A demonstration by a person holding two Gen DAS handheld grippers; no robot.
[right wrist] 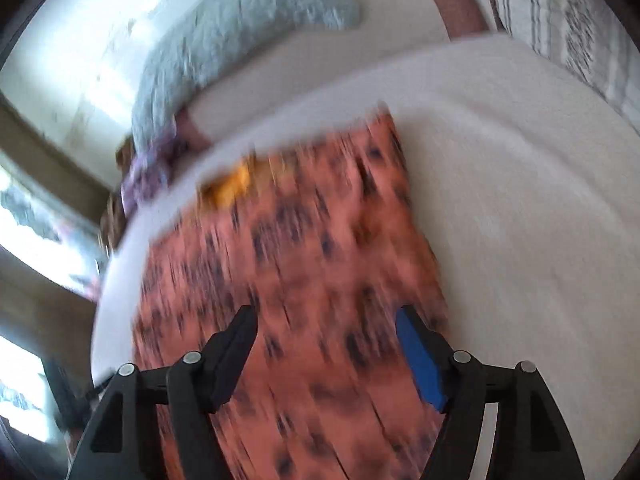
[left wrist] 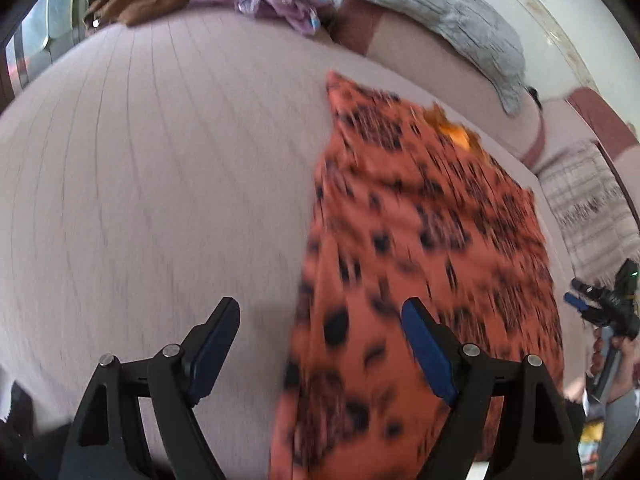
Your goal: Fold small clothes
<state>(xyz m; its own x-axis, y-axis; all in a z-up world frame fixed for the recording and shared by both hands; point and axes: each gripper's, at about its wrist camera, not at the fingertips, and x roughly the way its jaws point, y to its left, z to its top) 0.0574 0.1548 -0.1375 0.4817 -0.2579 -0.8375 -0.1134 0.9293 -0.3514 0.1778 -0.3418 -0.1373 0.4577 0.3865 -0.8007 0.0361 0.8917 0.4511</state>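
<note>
Far left on the bed (left wrist: 140, 168): a brown throw and a crumpled lilac cloth (left wrist: 280, 4), well clear of your work. Your left gripper (left wrist: 320, 344) hangs with jaws wide apart and nothing between the pads; one finger is over bare bedspread, the other over the garment's left edge. The orange black-spotted garment (left wrist: 420, 240) lies flat as a long strip running near to far, right of the bed's centre, with a yellow patch at its far end. Your right gripper (right wrist: 326, 354), seen from its own camera, is also spread open, holding nothing, poised above the near part of the strip. Far right: a grey pillow (left wrist: 460, 28) and a striped blanket (left wrist: 592, 208). Judgement: the lengthwise fold looks done, and the next fold should bring one end over the other. Both views are smeared, so slow down before pinching. Take the two near corners, one per gripper, grip every layer, lift evenly and lay the end square on the far edge.
</note>
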